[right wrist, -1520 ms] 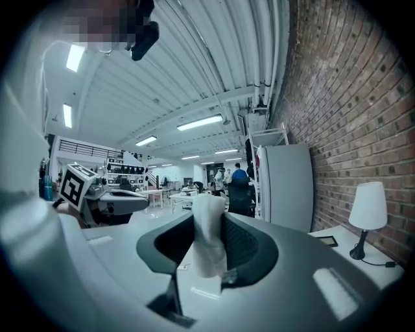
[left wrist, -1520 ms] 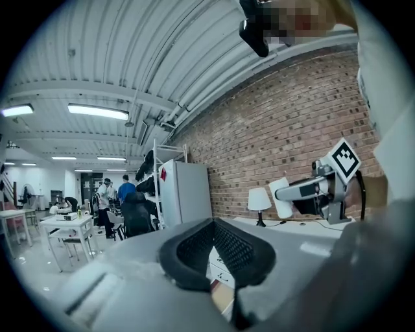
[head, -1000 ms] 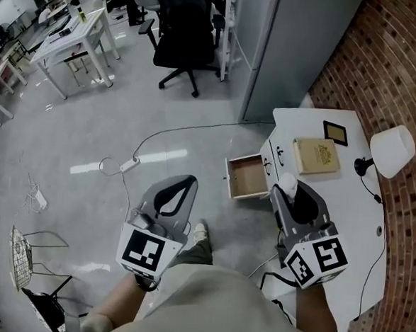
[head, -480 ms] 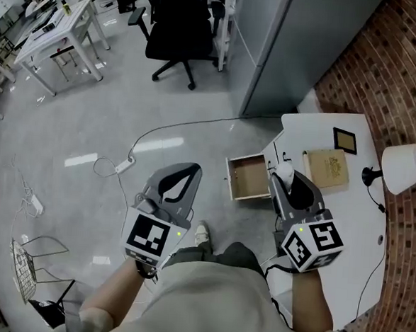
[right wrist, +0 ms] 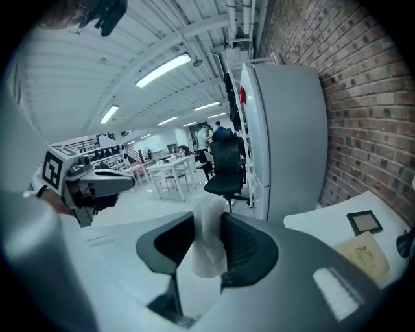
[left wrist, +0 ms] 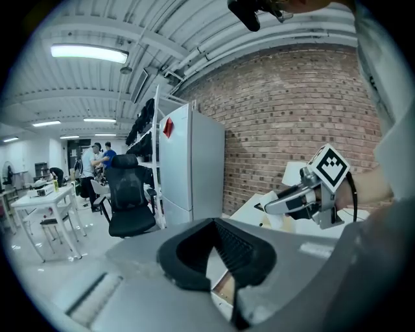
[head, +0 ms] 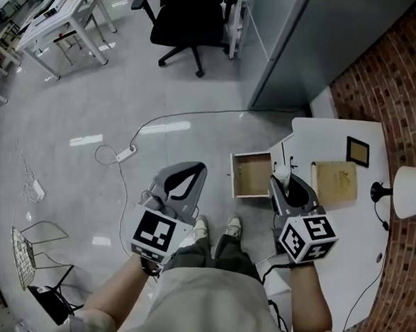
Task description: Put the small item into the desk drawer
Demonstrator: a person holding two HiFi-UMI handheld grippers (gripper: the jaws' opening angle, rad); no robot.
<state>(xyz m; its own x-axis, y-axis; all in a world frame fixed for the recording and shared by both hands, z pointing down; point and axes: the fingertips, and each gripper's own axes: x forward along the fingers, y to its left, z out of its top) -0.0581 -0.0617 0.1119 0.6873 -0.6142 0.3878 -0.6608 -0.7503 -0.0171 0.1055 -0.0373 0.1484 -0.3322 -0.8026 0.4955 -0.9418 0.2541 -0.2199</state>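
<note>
A small white item (head: 283,175) is pinched between the jaws of my right gripper (head: 284,180), which hangs just right of the open wooden drawer (head: 250,177) at the white desk's (head: 352,236) left side. In the right gripper view the white item (right wrist: 209,249) stands upright between the dark pads, and my right gripper (right wrist: 207,227) is shut on it. My left gripper (head: 193,171) hovers over the floor left of the drawer, jaw tips together and nothing held. In its own view the left gripper (left wrist: 214,224) forms a shut, empty loop.
On the desk lie a tan book (head: 337,181), a small black frame (head: 358,150) and a white lamp (head: 413,192). A grey cabinet (head: 302,40) and black office chair (head: 189,22) stand beyond. A cable with power strip (head: 126,153) crosses the floor; a wire basket (head: 23,255) sits at left.
The person has stepped toward the desk, and both shoes now show below. The right gripper with the white item sits slightly closer to the drawer. Both grips are unchanged.
</note>
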